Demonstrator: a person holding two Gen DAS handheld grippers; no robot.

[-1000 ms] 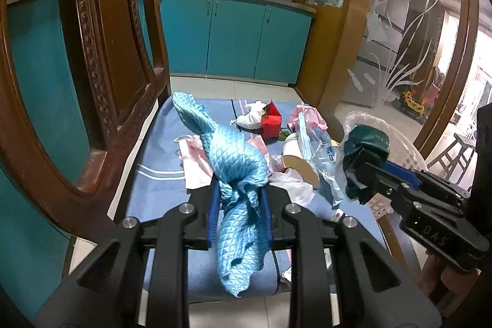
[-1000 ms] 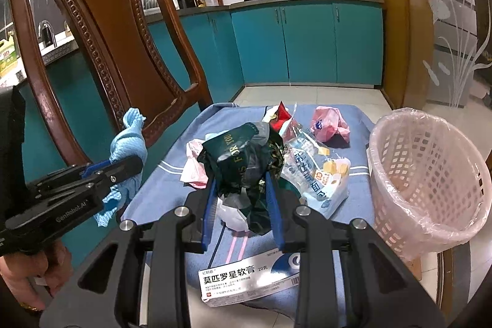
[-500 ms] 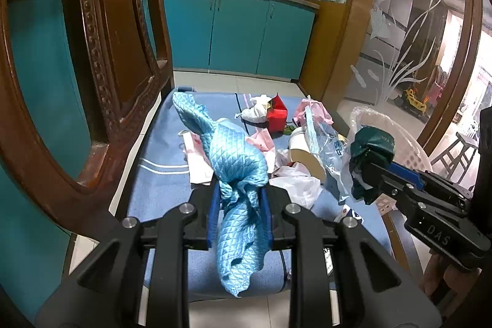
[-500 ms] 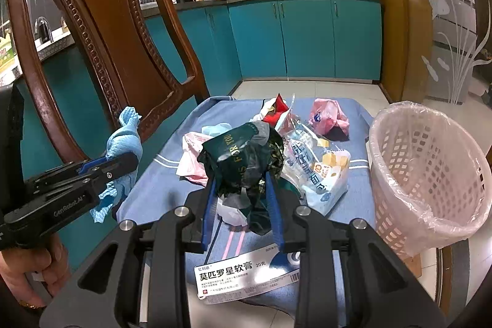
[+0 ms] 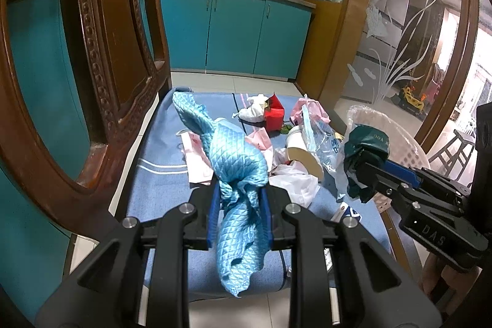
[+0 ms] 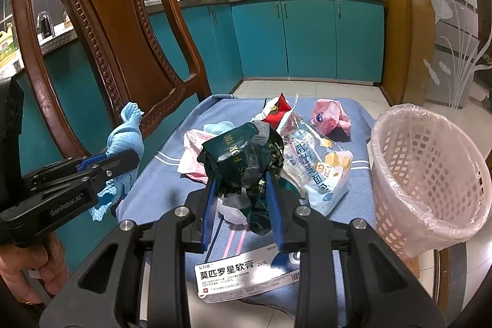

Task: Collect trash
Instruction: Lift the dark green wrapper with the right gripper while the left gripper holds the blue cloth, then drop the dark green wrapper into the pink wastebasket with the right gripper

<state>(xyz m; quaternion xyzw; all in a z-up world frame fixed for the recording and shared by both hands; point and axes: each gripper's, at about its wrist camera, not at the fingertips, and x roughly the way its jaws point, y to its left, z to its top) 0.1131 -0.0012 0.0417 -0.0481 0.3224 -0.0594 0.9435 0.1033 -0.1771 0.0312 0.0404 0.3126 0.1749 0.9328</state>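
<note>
Both hands are loaded above the chair seat: the left gripper (image 5: pixel 240 205) has its fingers (image 5: pixel 212 214) clamped on a crumpled blue cloth (image 5: pixel 236 171), which droops below them, and the right gripper (image 6: pixel 243 199) squeezes a dark green foil wrapper (image 6: pixel 243 156). Under them, on the blue seat cushion (image 6: pixel 172 174), lies the rest of the trash: a red carton (image 5: pixel 273 116), a pink bag (image 6: pixel 330 119), a clear printed packet (image 6: pixel 316 171), and a white medicine box (image 6: pixel 243 275) at the near edge. The lined pink basket (image 6: pixel 430 174) stands just right of the seat.
</note>
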